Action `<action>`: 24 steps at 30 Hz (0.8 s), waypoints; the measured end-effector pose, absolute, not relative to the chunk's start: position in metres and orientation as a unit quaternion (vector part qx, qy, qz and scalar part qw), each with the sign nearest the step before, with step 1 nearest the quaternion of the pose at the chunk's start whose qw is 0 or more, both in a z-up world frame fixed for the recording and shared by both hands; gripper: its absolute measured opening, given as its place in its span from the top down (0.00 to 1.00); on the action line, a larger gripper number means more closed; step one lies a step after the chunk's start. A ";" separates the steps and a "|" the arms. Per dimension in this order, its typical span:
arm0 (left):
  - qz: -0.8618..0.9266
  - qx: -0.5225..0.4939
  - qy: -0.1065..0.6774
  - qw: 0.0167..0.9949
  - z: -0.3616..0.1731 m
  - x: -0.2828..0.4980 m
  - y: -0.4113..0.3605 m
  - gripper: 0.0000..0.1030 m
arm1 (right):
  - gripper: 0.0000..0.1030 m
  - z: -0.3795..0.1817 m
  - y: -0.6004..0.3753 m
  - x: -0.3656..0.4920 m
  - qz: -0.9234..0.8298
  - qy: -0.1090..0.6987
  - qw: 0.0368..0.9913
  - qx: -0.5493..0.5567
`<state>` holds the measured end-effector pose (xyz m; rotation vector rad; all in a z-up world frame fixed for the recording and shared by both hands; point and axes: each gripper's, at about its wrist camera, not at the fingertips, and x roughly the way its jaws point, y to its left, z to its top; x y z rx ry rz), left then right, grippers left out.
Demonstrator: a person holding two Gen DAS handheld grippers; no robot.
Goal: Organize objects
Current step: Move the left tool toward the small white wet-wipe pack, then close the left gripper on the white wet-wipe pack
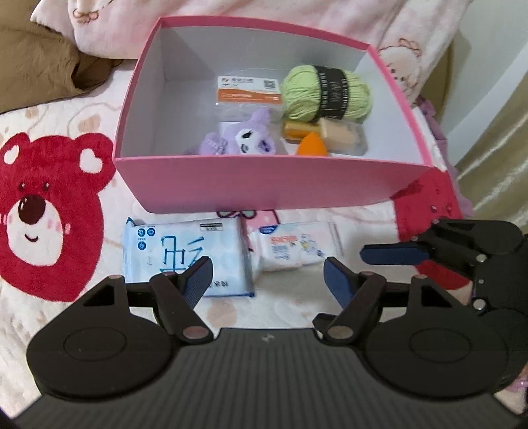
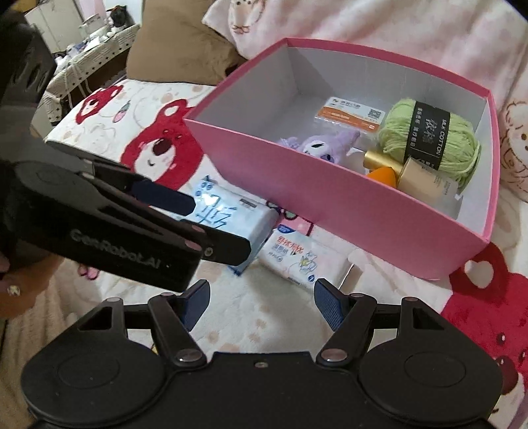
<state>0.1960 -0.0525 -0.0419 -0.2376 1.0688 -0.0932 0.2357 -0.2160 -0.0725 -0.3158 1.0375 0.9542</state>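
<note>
A pink box (image 1: 264,184) stands on the bed holding green yarn (image 1: 325,92), an orange-and-white packet (image 1: 249,90), a purple plush (image 1: 244,137), a gold tube (image 1: 297,129), a beige bottle (image 1: 343,133) and an orange sponge (image 1: 312,145). In front of the box lie a blue tissue pack (image 1: 171,250) and a white wipes pack (image 1: 293,246). My left gripper (image 1: 267,275) hangs open just above and before both packs, holding nothing. My right gripper (image 2: 262,297) is open too, with the wipes pack (image 2: 303,260) just beyond its fingertips.
The bedspread (image 1: 49,204) is cream with red bears. A brown pillow (image 1: 39,59) and a pink blanket (image 1: 297,13) lie behind the box. The two grippers are side by side, a right finger (image 1: 392,254) close to my left one. A table (image 2: 95,43) with clutter stands beyond the bed.
</note>
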 end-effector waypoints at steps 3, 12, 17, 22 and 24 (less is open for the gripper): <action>-0.043 -0.122 0.496 0.859 -0.054 0.199 -0.051 0.33 | 0.28 -0.085 -0.216 0.241 0.423 0.474 0.762 -0.126; -0.042 -0.147 0.486 0.860 -0.092 0.209 -0.056 0.45 | 0.28 -0.118 -0.214 0.259 0.357 0.488 0.787 -0.122; -0.042 -0.140 0.470 0.871 -0.100 0.212 -0.058 0.51 | 0.28 -0.131 -0.209 0.260 0.351 0.500 0.781 -0.128; -0.056 -0.142 0.465 0.872 -0.102 0.214 -0.061 0.57 | 0.28 -0.137 -0.206 0.263 0.348 0.502 0.782 -0.125; -0.073 -0.156 0.478 0.861 -0.105 0.216 -0.061 0.66 | 0.27 -0.139 -0.207 0.265 0.349 0.505 0.780 -0.119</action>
